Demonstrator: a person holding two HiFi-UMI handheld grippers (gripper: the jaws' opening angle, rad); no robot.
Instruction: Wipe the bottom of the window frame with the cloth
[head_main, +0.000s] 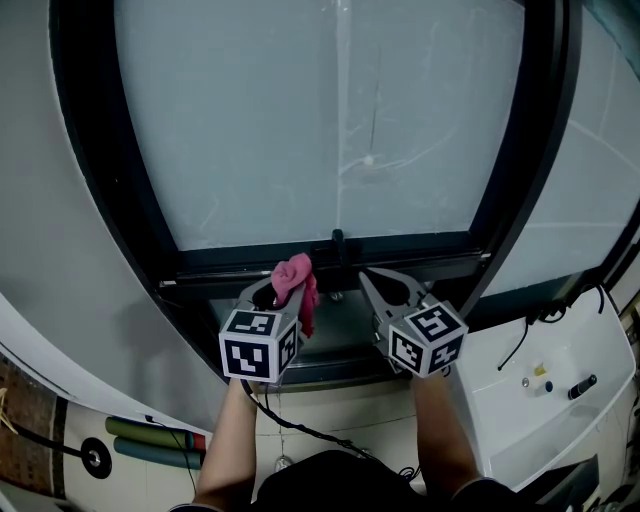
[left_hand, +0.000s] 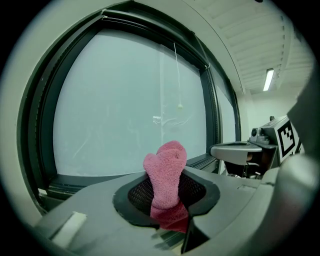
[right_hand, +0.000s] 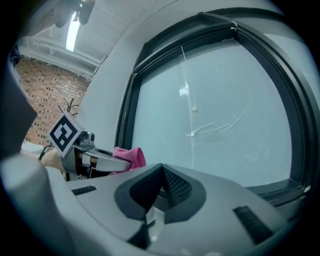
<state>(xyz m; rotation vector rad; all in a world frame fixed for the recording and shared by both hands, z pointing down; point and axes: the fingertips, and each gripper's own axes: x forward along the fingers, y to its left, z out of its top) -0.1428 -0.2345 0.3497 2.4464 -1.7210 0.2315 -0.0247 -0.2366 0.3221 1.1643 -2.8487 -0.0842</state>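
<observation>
A pink cloth sticks up out of my left gripper, whose jaws are shut on it; in the left gripper view the cloth rises between the dark pads. The gripper hovers just in front of the dark bottom rail of the window frame, with the cloth near the rail's middle; I cannot tell whether they touch. My right gripper sits beside it to the right, jaws shut with nothing between them. From the right gripper view the cloth shows at left.
Frosted glass fills the frame, with a thin cord and small bead hanging before it. A dark latch stands on the bottom rail. A white unit with cables lies at lower right. Rolled items lie lower left.
</observation>
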